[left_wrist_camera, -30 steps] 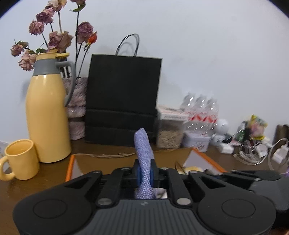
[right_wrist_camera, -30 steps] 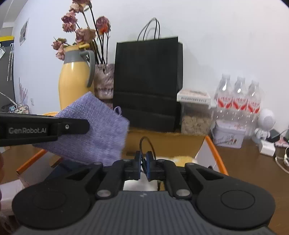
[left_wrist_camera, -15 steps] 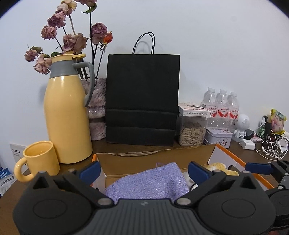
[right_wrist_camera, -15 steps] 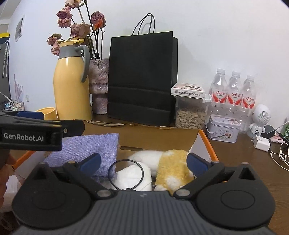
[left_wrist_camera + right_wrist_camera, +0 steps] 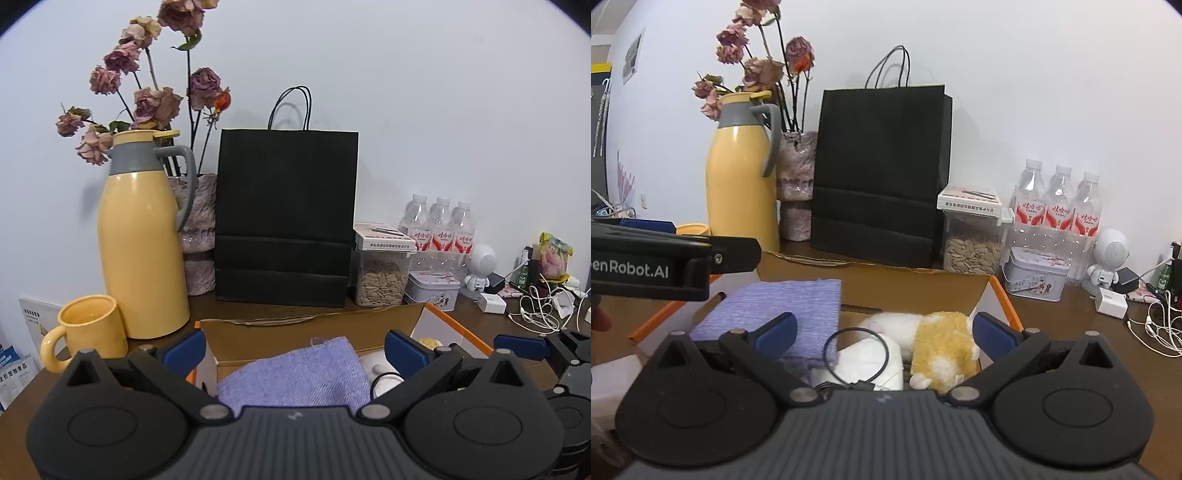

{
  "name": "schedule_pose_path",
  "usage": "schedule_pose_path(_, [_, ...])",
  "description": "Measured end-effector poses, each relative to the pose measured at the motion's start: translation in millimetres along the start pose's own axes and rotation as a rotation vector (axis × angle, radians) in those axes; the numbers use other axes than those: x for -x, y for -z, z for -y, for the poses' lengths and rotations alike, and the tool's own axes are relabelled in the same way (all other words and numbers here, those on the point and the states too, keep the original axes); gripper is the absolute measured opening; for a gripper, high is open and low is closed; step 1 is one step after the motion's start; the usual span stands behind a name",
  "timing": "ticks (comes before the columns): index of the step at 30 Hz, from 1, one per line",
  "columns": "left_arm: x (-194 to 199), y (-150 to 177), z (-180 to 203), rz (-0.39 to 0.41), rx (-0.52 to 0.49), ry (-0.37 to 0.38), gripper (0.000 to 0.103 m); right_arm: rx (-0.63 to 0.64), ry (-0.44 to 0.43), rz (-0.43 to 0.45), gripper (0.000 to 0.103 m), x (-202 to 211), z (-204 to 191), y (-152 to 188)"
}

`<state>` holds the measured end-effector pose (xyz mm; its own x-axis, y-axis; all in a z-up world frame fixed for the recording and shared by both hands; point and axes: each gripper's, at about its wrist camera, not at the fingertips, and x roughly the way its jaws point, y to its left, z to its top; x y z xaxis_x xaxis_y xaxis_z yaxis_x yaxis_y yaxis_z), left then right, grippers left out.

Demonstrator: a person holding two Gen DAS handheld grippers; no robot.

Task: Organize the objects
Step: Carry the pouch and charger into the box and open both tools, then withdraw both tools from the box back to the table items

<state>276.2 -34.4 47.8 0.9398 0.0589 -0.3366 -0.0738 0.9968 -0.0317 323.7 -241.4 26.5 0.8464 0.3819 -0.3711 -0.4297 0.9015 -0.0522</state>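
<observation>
An open cardboard box (image 5: 916,286) with orange edges sits in front of me. Inside lie a purple cloth pouch (image 5: 783,314), a white item with a black cord loop (image 5: 868,354), and a yellow-and-white plush toy (image 5: 942,343). My right gripper (image 5: 882,330) is open and empty above the box. My left gripper (image 5: 293,345) is open and empty over the purple pouch (image 5: 295,373), and its side shows at the left of the right wrist view (image 5: 665,266). The box also shows in the left wrist view (image 5: 314,326).
Behind the box stand a yellow thermos (image 5: 142,240), a yellow mug (image 5: 88,328), a vase of dried roses (image 5: 199,229), a black paper bag (image 5: 286,218), a seed jar (image 5: 382,273), several water bottles (image 5: 439,229), a tin (image 5: 434,290), and chargers with white cables (image 5: 535,310).
Both grippers have opened. The left one let go of the purple pouch and the right one let go of the black cord; both items now lie in the box. Both grippers pulled back.
</observation>
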Motion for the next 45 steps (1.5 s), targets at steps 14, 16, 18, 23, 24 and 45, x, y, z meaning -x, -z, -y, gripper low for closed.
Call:
schedule_pose_path(14, [54,17,-21,-0.025,0.011,0.002,0.103,-0.004,0.002,-0.025,0.103,49,-25,21])
schedule_pose_path(16, [60,20,-24,-0.033,0.008,-0.006,0.103,-0.007,0.002,-0.030,0.103,55,-28,24])
schedule_pose_path(18, [67,23,-28,-0.038,0.005,-0.013,0.103,-0.011,0.002,-0.038,0.103,61,-30,28])
schedule_pose_path(23, [85,30,-38,-0.051,-0.002,-0.030,0.103,-0.017,0.002,-0.070,0.103,74,-37,41])
schedule_pose_path(24, [89,32,-41,-0.055,-0.003,-0.033,0.103,-0.018,0.000,-0.077,0.103,76,-39,44])
schedule_pose_path(45, [111,89,-100,-0.264,-0.038,-0.088,0.103,-0.016,-0.012,-0.261,0.103,97,-57,103])
